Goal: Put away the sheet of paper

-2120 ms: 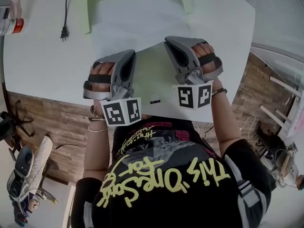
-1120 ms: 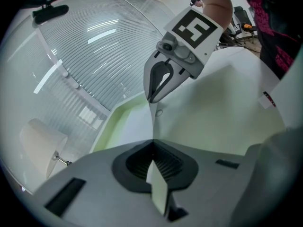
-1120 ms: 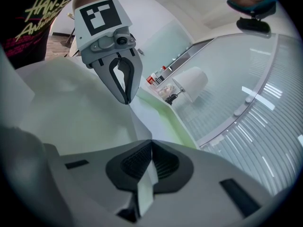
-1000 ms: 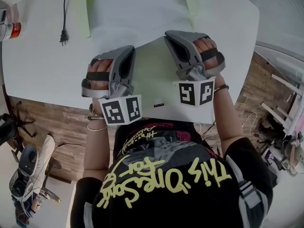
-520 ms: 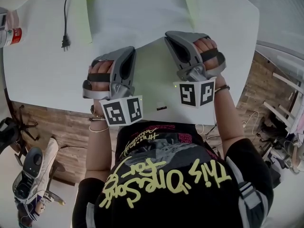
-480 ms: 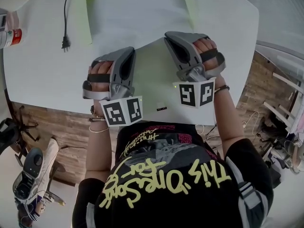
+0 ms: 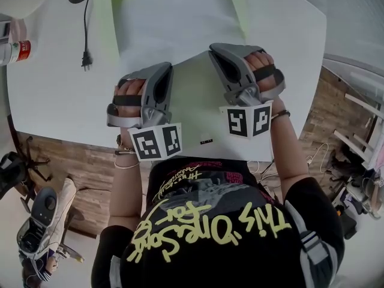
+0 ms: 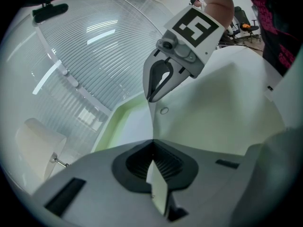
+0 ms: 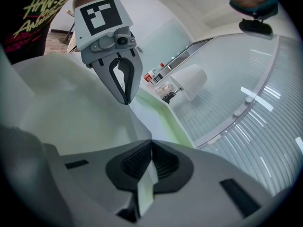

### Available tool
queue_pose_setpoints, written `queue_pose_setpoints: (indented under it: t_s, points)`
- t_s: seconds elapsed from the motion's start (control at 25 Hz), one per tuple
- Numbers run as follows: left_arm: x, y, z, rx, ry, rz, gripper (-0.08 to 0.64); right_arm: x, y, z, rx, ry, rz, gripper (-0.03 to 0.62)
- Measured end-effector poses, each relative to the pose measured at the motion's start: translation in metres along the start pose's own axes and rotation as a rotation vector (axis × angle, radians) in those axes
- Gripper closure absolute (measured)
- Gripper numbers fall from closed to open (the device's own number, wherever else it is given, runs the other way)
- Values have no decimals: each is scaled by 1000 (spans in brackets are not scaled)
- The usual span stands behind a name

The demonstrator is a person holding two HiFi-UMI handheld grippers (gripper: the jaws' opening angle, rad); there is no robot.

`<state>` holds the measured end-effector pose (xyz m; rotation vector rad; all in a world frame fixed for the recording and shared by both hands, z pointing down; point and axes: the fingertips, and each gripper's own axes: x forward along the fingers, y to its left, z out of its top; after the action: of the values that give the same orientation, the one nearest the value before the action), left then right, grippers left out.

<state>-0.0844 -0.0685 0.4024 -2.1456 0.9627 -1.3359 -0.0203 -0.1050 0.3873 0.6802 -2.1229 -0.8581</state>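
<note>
left gripper view: tongs (image 8: 152,144) pinch paper (image 8: 227,110)

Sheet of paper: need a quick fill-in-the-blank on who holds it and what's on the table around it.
1. The sheet of paper is held by ____ grippers at once.
2. The left gripper and the right gripper are each ____ on it.
3. The plug on the table lies to the person's ____ of the sheet.
4. The folder beyond the sheet is edged in light ____.

Missing words: both; shut; left; green.
</note>
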Motion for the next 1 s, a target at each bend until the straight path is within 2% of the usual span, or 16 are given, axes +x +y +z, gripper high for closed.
queue_pose_setpoints:
  t_s: [1.0]
  points:
    - [5, 16, -5, 5, -9, 16, 553, 11, -13, 5, -28, 16, -29, 584]
